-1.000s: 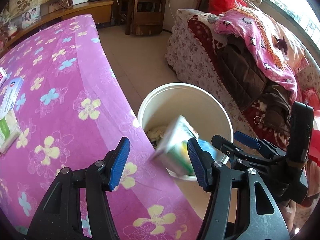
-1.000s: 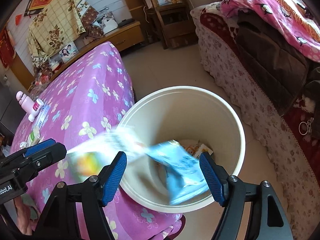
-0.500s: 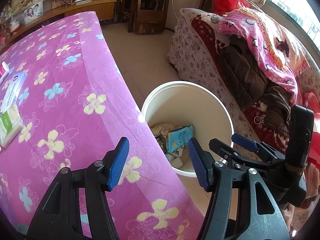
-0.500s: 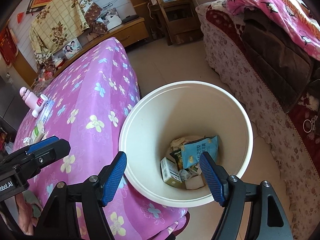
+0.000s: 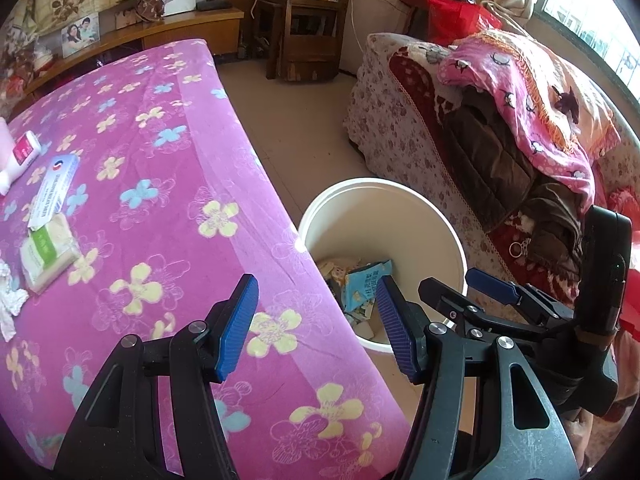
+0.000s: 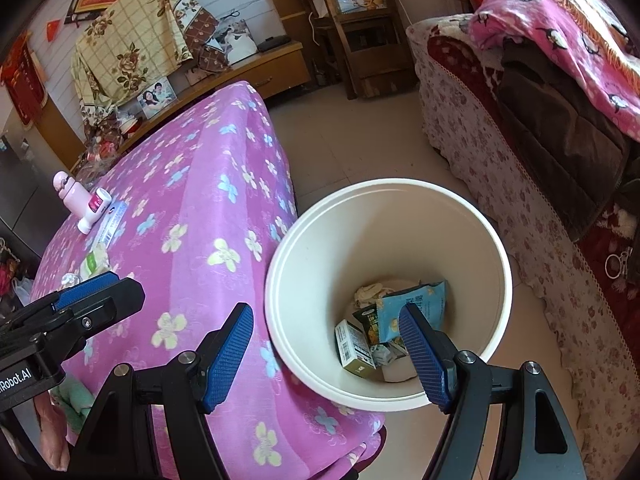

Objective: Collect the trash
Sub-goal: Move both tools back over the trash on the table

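Observation:
A white bucket (image 6: 304, 236) stands on the floor beside the table; it also shows in the left wrist view (image 5: 440, 224). Inside lie a blue snack bag (image 6: 416, 304), a small carton (image 6: 354, 346) and other wrappers. My right gripper (image 6: 328, 356) is open and empty above the bucket's near rim. My left gripper (image 5: 316, 324) is open and empty over the table's edge, left of the bucket. On the table's far left lie a green-white tissue pack (image 5: 48, 252), a white-blue flat box (image 5: 54, 190) and crumpled white paper (image 5: 8, 300).
The table has a pink flowered cloth (image 5: 160, 152). A pink bottle (image 6: 74, 196) and a white tube (image 6: 94, 210) stand at its far end. A sofa with blankets (image 5: 520, 120) is right of the bucket. A wooden shelf (image 5: 304, 20) stands behind.
Both grippers released their trash: the carton and the blue bag fell into the bucket and now lie at its bottom. Both grippers have drifted slightly back and stay open.

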A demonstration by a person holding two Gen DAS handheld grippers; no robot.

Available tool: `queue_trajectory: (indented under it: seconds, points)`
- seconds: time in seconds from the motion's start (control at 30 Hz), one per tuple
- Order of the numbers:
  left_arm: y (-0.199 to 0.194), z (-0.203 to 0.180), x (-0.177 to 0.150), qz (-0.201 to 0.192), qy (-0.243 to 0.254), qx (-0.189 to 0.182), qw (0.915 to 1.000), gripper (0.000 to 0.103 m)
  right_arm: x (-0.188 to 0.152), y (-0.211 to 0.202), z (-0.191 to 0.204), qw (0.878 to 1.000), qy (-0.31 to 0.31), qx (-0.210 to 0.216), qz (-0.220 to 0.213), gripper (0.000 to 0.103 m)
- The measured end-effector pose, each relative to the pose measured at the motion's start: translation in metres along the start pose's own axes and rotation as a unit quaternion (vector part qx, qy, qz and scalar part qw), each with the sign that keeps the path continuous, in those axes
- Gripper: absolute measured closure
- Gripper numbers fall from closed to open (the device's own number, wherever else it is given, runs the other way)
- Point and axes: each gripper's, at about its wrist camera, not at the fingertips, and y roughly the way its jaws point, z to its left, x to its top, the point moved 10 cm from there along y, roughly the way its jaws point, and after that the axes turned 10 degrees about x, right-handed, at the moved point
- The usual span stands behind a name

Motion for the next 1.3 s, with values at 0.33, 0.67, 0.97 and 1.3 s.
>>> queue_trajectory:
  seconds: [0.33,0.67,0.97,1.3]
  points:
    - [-0.025,0.026,0.001,-0.021,-0.013,0.012,0.9996,0.043,0.003,-0.002,0.035,1.000,-0.021,0.013,-0.004,0.030]
    - [-0.040,0.077,-0.005,-0.029,-0.046,0.039,0.9978,0.043,-0.003,0.008,0.083,0.998,-0.051,0.030,0.006,0.029]
    - [-0.050,0.127,-0.017,-0.033,-0.075,0.058,0.9949,0.043,-0.011,0.023,0.124,0.996,-0.077,0.042,0.020,0.028]
    - [-0.062,0.196,-0.038,-0.028,-0.129,0.076,0.9884,0.043,-0.024,0.040,0.174,0.991,-0.114,0.055,0.041,0.028]
